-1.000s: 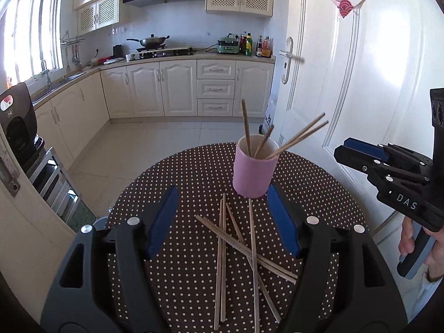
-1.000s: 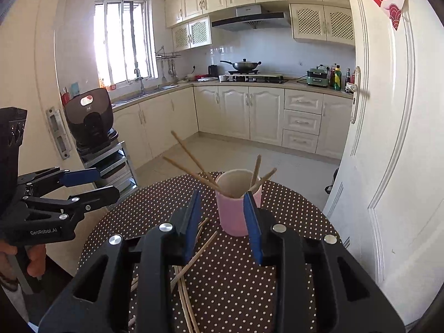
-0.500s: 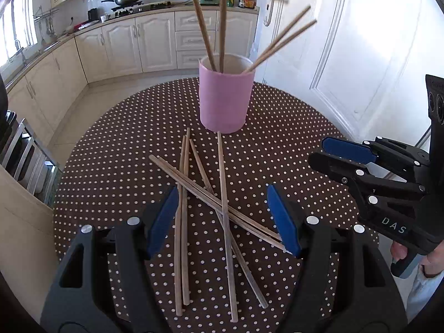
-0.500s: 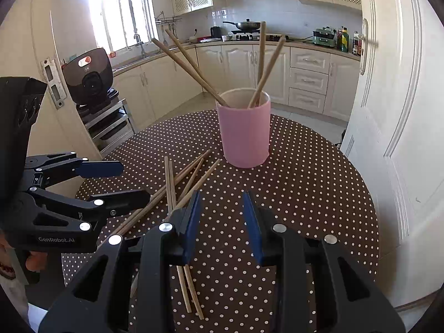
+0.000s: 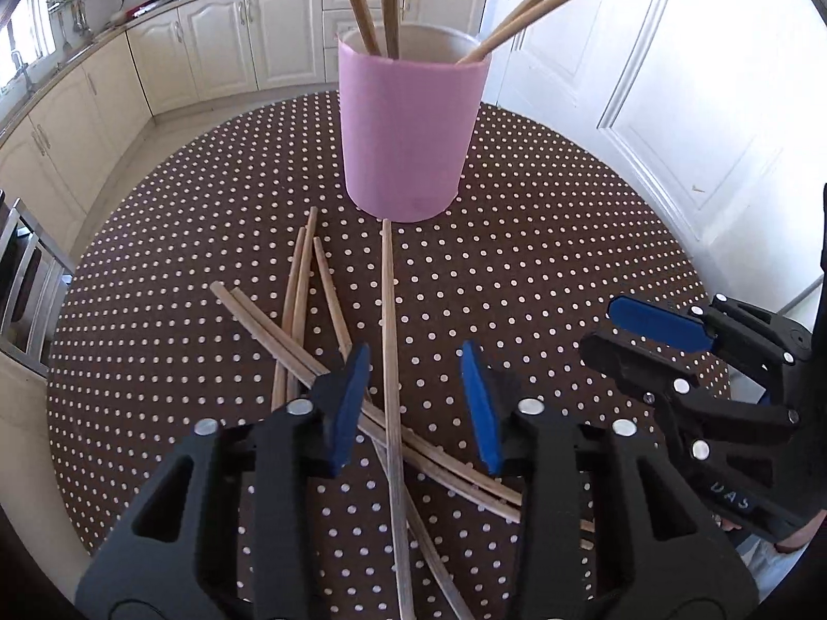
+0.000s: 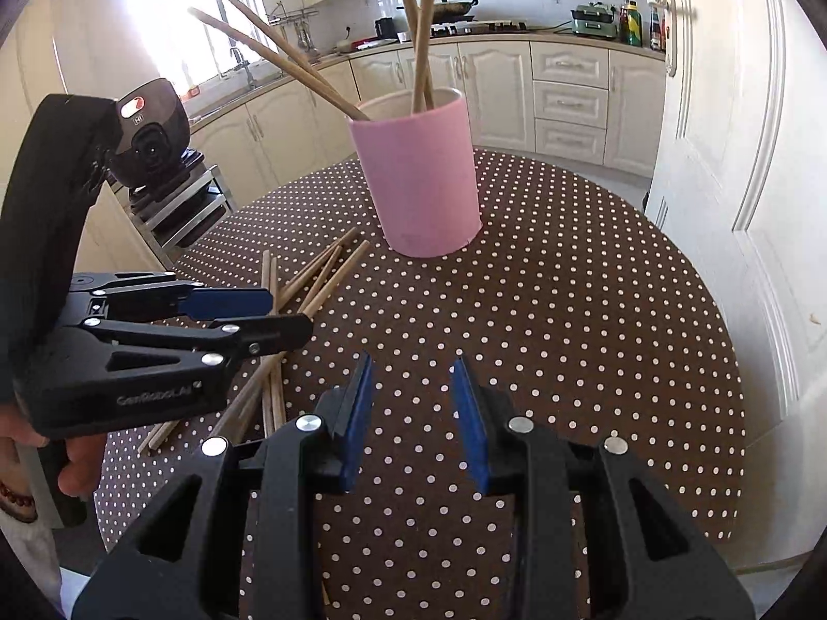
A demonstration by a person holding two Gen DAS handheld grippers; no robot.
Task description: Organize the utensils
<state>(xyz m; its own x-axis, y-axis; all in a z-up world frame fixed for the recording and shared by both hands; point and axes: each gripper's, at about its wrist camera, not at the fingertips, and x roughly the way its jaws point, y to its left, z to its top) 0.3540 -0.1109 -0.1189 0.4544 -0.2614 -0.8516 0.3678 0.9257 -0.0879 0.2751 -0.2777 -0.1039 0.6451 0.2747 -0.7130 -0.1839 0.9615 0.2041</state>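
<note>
Left wrist view: the left gripper (image 5: 416, 403) is low over the loose chopsticks (image 5: 310, 330) on the polka-dot counter (image 5: 542, 268); its fingers (image 5: 349, 403) stand apart, straddling one long chopstick (image 5: 388, 320) without gripping it. The pink cup (image 5: 408, 139) stands beyond, holding four chopsticks.

Right wrist view: the right gripper (image 6: 413, 413) has its fingers (image 6: 470, 413) parted and empty over bare counter (image 6: 594, 310). The chopstick pile (image 6: 310, 279) lies left of it, the cup (image 6: 421, 175) ahead.
</note>
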